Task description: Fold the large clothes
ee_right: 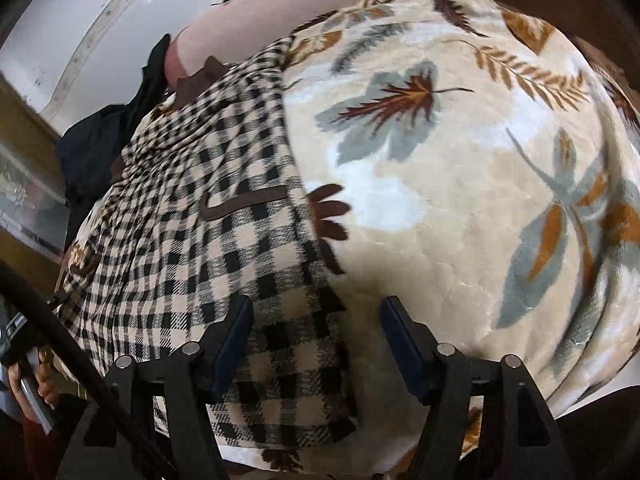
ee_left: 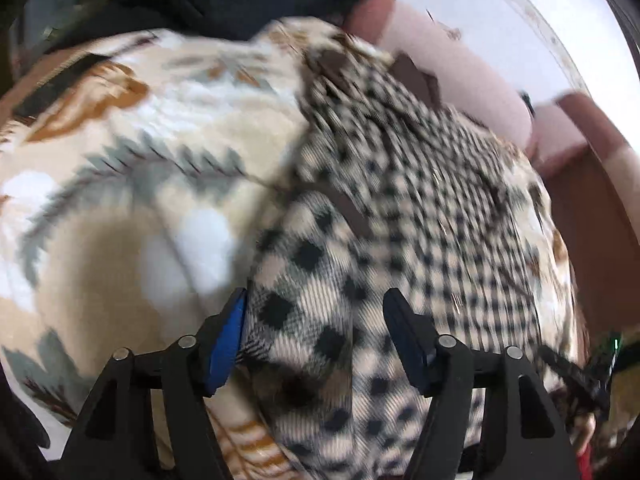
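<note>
Leaf-print blanket underneath, both tools part-open, empty above checked garment.

Checked garment spread on blanket, dark clothing behind it

A leaf-patterned blanket covers the bed, a pink pillow at its head

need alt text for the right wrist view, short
The open right tongs hover over the near edge of a black-and-cream checked garment, gripping nothing. The garment has brown trim and lies spread on a cream blanket printed with grey and brown leaves. Dark clothing is heaped behind it.
</note>
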Tool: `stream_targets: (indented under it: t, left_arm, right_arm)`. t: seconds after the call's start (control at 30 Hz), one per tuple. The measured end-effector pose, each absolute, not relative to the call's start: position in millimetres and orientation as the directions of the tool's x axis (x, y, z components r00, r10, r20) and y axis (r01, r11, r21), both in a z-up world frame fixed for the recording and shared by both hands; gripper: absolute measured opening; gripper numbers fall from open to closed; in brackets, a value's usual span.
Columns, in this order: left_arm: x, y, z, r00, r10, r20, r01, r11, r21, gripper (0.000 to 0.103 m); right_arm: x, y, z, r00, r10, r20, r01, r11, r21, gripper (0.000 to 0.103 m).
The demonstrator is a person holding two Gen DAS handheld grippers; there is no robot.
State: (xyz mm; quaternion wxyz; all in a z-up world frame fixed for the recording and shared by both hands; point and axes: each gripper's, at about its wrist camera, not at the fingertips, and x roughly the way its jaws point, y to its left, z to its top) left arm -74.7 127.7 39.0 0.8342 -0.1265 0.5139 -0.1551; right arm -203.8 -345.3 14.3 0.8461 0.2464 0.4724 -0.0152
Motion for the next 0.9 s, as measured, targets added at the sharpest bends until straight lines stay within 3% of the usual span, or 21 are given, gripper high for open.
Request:
stream_targets:
  t: [0.07, 0.1, 0.13, 0.17, 0.2, 0.23, 0.33, 0.43, 0.47, 0.5, 0.53, 0.63, 0.77, 0.87, 0.9]
  left_arm:
    - [-86.4, 115.0, 41.3, 0.395, -0.387, -0.833, 0.178, 0.922, -0.343, 0.018]
    - [-93.4, 111.6, 44.6, 0.394, -0.381, -0.836, 0.188, 0.924, -0.332, 0.017]
    - [-102.0, 109.8, 51.1, 0.403, -0.382, -0.832, 0.198, 0.923, -0.329, 0.016]
    - [-109.7, 109.7, 58.0, 0.406, -0.392, -0.825, 0.207, 0.919, -0.335, 0.012]
    - [-116.8, 112.1, 66.0, 0.405, -0.412, -0.816, 0.209, 0.911, -0.356, 0.001]
    - [-124.2, 116.6, 74.7, 0.394, -0.455, -0.798, 0.213, 0.890, -0.402, 0.002]
    - [-150.2, 134.8, 106.4, 0.470, -0.455, -0.756, 0.206, 0.890, -0.407, 0.001]
    - [-164.7, 149.1, 122.2, 0.550, -0.356, -0.755, 0.165, 0.933, -0.319, 0.008]
    - [-166.6, 152.1, 121.6, 0.565, -0.318, -0.761, 0.155, 0.947, -0.280, 0.024]
    - [-165.8, 154.4, 118.4, 0.566, -0.302, -0.767, 0.148, 0.953, -0.266, 0.049]
    - [-162.5, 157.4, 112.5, 0.566, -0.298, -0.769, 0.135, 0.953, -0.270, 0.056]
    - [-144.3, 155.6, 96.1, 0.557, -0.316, -0.768, 0.155, 0.948, -0.278, 0.058]
    - [-101.4, 146.0, 67.1, 0.533, -0.376, -0.758, 0.225, 0.926, -0.302, 0.065]
    - [-82.1, 126.3, 45.1, 0.408, -0.474, -0.780, 0.265, 0.879, -0.396, 0.065]
    - [-85.7, 118.5, 42.2, 0.366, -0.503, -0.783, 0.291, 0.861, -0.417, 0.056]
  right_arm:
    - [-201.4, -336.5, 13.8, 0.548, 0.224, -0.806, 0.229, 0.886, 0.402, 0.071]
    - [-200.9, -329.3, 14.4, 0.543, 0.222, -0.810, 0.205, 0.900, 0.384, 0.062]
    - [-201.2, -322.4, 14.8, 0.535, 0.203, -0.821, 0.188, 0.918, 0.349, 0.040]
    - [-201.9, -317.6, 15.8, 0.525, 0.176, -0.833, 0.173, 0.936, 0.307, 0.031]
    - [-203.1, -318.1, 17.5, 0.528, 0.186, -0.828, 0.162, 0.936, 0.313, 0.019]
    - [-205.5, -323.2, 19.6, 0.535, 0.246, -0.808, 0.151, 0.914, 0.377, 0.006]
    - [-218.2, -350.7, 26.4, 0.580, 0.345, -0.738, 0.190, 0.823, 0.535, 0.007]
    - [-223.2, -362.8, 24.4, 0.585, 0.312, -0.748, 0.252, 0.807, 0.534, 0.012]
    - [-225.1, -364.5, 23.0, 0.585, 0.288, -0.758, 0.270, 0.812, 0.517, 0.012]
    - [-227.4, -365.0, 20.9, 0.587, 0.272, -0.762, 0.280, 0.816, 0.506, 0.012]
    - [-228.5, -365.7, 18.9, 0.587, 0.273, -0.762, 0.281, 0.814, 0.508, 0.023]
    - [-233.2, -364.3, 15.2, 0.602, 0.290, -0.744, 0.275, 0.800, 0.534, 0.048]
    - [-227.1, -354.7, 11.5, 0.593, 0.308, -0.744, 0.242, 0.813, 0.530, 0.051]
    - [-226.4, -340.7, 8.7, 0.592, 0.286, -0.753, 0.215, 0.845, 0.490, 0.057]
    - [-226.6, -331.9, 11.1, 0.590, 0.264, -0.763, 0.196, 0.870, 0.453, 0.057]
